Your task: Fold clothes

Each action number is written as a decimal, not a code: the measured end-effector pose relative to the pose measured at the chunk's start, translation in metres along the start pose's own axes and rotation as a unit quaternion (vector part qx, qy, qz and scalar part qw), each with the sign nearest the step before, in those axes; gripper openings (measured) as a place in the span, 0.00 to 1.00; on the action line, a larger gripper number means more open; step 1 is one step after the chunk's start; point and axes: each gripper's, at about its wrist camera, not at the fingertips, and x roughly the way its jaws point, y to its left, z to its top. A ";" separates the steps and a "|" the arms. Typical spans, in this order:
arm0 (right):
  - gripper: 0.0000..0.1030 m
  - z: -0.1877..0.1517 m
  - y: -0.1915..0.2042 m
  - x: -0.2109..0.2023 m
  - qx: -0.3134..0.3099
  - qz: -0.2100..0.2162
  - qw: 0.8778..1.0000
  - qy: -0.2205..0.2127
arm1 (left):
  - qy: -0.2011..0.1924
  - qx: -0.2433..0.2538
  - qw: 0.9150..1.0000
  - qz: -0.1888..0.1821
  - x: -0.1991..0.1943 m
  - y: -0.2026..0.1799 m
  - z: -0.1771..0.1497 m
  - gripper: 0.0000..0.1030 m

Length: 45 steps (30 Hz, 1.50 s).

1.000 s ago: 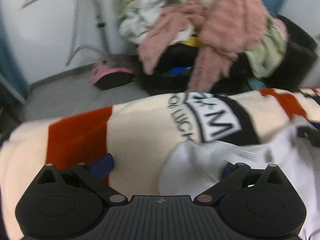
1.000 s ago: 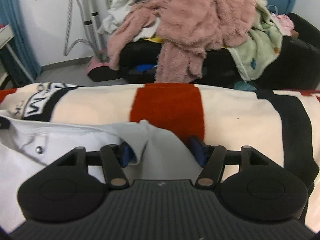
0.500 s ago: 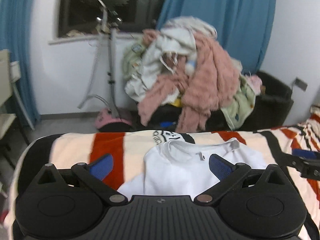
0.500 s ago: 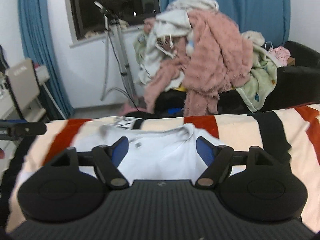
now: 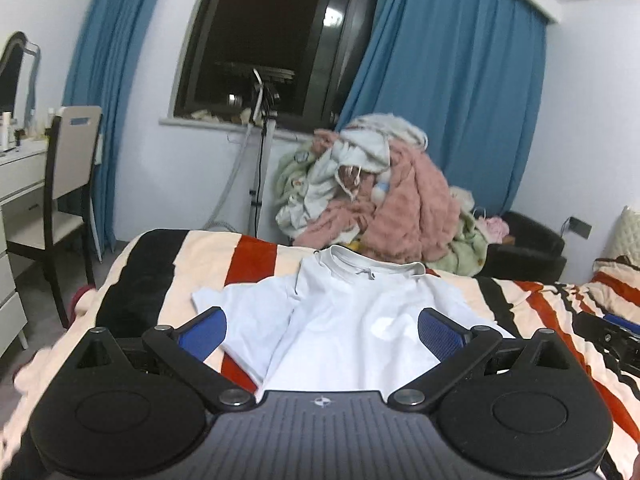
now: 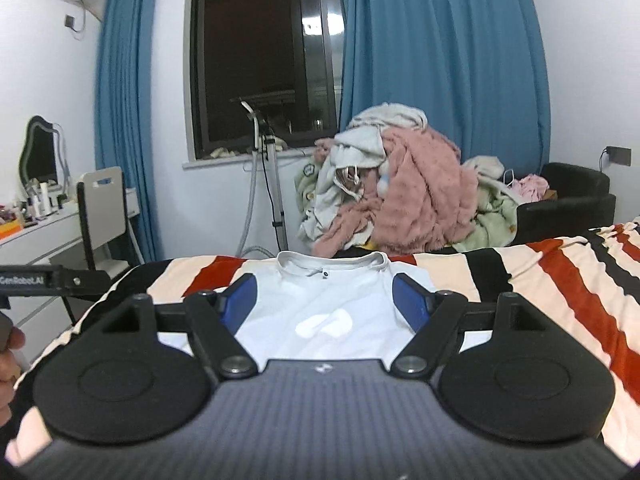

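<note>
A white T-shirt [image 5: 352,312] lies spread on the striped blanket [image 5: 256,256], collar toward the far edge, its left sleeve folded over. It also shows in the right wrist view [image 6: 320,304]. My left gripper [image 5: 322,330] is open and empty, raised above the shirt's near part. My right gripper [image 6: 324,302] is open and empty, also above the shirt. The right gripper's body shows at the left view's right edge [image 5: 612,336], and the left gripper's body shows at the right view's left edge [image 6: 48,280].
A big pile of clothes [image 5: 384,200] covers a black sofa [image 5: 532,248] beyond the bed. A garment steamer stand [image 5: 260,160] stands by the window. A chair [image 5: 68,184] and a white desk [image 5: 16,176] are at the left.
Both grippers let go of the shirt's shoulders, pulled back and rose. The shirt now lies flat on the blanket and much more of the room shows.
</note>
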 end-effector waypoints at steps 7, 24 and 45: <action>0.74 -0.047 -0.012 -0.026 0.026 0.003 0.999 -0.020 | 0.011 0.039 0.999 0.007 -0.016 -0.022 -0.040 0.99; 0.74 -0.083 -0.034 0.001 0.101 0.003 0.994 0.037 | 0.121 -0.182 0.973 0.073 0.137 0.072 -0.043 0.81; 0.74 -0.115 -0.056 0.081 0.161 -0.015 0.984 0.080 | 0.056 -0.173 0.977 0.108 0.302 0.152 0.014 0.02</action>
